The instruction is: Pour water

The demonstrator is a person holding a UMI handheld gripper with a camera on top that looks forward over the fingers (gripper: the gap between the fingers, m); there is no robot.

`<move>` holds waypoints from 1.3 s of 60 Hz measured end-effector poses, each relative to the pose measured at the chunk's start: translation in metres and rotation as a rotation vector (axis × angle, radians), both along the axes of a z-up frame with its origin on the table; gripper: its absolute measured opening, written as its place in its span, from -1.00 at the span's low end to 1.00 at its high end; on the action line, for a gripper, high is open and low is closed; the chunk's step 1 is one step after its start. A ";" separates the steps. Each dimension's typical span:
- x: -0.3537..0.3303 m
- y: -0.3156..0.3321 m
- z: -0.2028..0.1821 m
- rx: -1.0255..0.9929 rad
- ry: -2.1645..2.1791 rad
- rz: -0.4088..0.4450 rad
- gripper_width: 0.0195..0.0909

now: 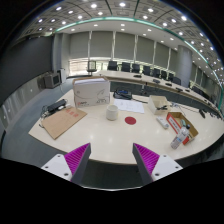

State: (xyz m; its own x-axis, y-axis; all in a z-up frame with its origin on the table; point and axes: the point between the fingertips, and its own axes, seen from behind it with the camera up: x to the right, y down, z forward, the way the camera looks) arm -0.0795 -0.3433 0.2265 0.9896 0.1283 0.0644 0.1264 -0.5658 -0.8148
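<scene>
Right, our gripper is open, holding nothing, above the near edge of the desk. We see a white cup at 12 o'clock, well beyond the fingers, red coaster just at its 3 o'clock, white box behind at 10. We can't pick out a water vessel. Cup is probably light and tippy; we'd grip mid-wall, gently.

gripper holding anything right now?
No. The gripper is open, its fingers spread with nothing between them, well short of the white cup on the table.
</scene>
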 end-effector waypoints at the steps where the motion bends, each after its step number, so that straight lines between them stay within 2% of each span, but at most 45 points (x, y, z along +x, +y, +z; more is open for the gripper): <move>1: 0.002 0.000 0.000 0.002 -0.003 -0.006 0.87; 10: 0.044 0.004 -0.004 0.004 0.006 -0.064 0.86; 19: 0.118 0.011 -0.014 0.005 0.016 -0.120 0.86; 34: 0.257 0.024 -0.048 0.013 0.048 -0.244 0.87; 45: 0.357 0.059 -0.079 0.048 0.064 -0.289 0.87; 56: 0.417 0.118 -0.113 0.091 0.076 -0.255 0.86; 72: 0.436 0.195 -0.168 0.117 0.093 -0.196 0.87; 75: 0.436 0.207 -0.175 0.126 0.115 -0.188 0.74; 78: 0.430 0.216 -0.178 0.138 0.138 -0.170 0.43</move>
State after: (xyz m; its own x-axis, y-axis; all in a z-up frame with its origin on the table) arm 0.3501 -0.1271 0.0489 0.9969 -0.0410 -0.0675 -0.0787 -0.4516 -0.8887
